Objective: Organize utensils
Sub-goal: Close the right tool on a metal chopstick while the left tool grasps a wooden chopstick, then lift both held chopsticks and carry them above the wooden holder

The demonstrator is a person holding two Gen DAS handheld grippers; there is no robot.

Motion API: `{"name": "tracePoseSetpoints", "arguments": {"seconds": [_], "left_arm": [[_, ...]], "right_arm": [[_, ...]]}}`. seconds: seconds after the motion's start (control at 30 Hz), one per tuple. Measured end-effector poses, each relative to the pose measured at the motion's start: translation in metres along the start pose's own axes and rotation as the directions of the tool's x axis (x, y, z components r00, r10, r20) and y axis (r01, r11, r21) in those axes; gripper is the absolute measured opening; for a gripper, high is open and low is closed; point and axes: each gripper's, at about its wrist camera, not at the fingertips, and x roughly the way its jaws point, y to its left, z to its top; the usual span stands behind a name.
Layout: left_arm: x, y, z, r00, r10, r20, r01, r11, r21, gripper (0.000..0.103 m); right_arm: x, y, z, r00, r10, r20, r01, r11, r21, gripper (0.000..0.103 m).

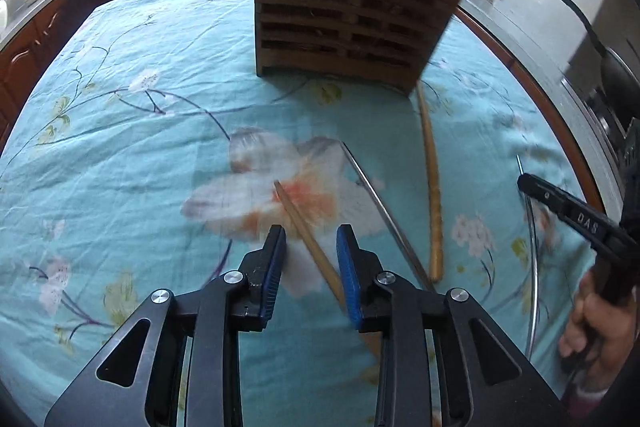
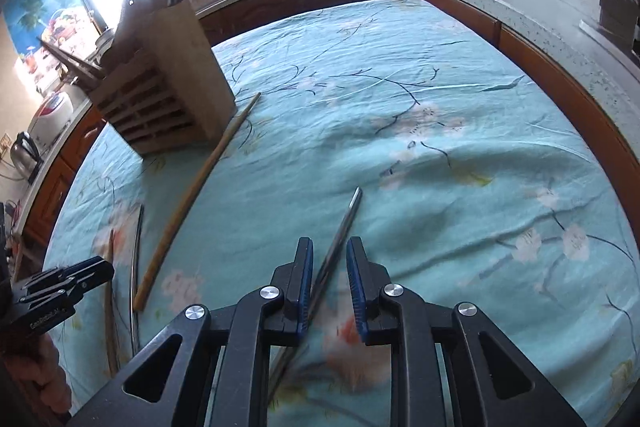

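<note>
Floral teal tablecloth (image 1: 120, 147): a wooden chopstick (image 1: 308, 239) is straddled by the parted left gripper (image 1: 311, 241), pointing ahead-left; a metal chopstick (image 2: 336, 243) lies likewise inside the open right gripper (image 2: 329, 255). Neither is clamped.

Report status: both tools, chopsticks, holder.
Left tool open, straddling wooden chopstick. Right tool open over metal chopstick. Wooden holder upright; long wooden stick beside it.

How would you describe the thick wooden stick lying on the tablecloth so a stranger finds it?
Start at the slatted wooden utensil holder. From its front corner the thick wooden stick runs across the floral tablecloth. It is the longest and fattest, unlike the slim chopsticks beside it.
</note>
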Motion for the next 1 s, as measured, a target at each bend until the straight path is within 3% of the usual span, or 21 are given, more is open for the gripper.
{"name": "tracePoseSetpoints", "arguments": {"seconds": [0.1,0.13,0.23,0.43,0.67,0.7,0.73,0.8,1.0], "left_arm": [[0.006,-0.008,0.006,1.0,0.006,0.012,-0.006,0.999,0.035,0.023],[0.007,-0.011,0.007,1.0,-0.002,0.013,0.001,0.999,0.054,0.018],[0.005,-0.013,0.004,0.999,-0.049,0.007,0.048,0.995,0.087,0.017],[0.004,0.005,0.008,0.997,-0.082,-0.003,0.082,0.997,0.016,0.017],[0.011,-0.02,0.014,1.0,0.015,0.006,-0.015,0.995,0.1,0.019],[0.011,-0.022,0.013,1.0,0.026,0.013,-0.027,0.993,0.117,0.017],[0.012,-0.024,0.013,0.999,0.031,0.018,-0.033,0.991,0.126,0.01],[0.013,-0.023,0.014,1.0,0.01,0.011,-0.012,0.993,0.118,0.007],[-0.017,-0.003,0.008,0.994,-0.1,0.049,0.098,0.994,0.045,0.004]], "right_arm": [[0.01,0.013,0.005,1.0,-0.003,0.005,0.003,0.999,-0.038,0.019],[0.013,0.017,0.006,1.0,0.014,0.0,-0.014,0.999,-0.047,0.017],[0.017,0.036,0.004,0.999,0.049,-0.016,-0.051,0.993,-0.107,0.015],[0.014,0.036,0.001,0.995,0.093,-0.035,-0.096,0.991,-0.097,0.016],[0.023,0.051,0.006,1.0,0.023,-0.019,-0.025,0.989,-0.147,0.017],[0.024,0.055,0.005,1.0,0.003,-0.013,-0.005,0.986,-0.166,0.017],[0.024,0.058,0.004,1.0,-0.014,-0.009,0.013,0.983,-0.184,0.015],[0.023,0.059,0.002,1.0,-0.027,-0.003,0.026,0.981,-0.192,0.006],[0.002,0.055,0.003,0.997,0.078,0.003,-0.077,0.99,-0.121,0.004]]}}
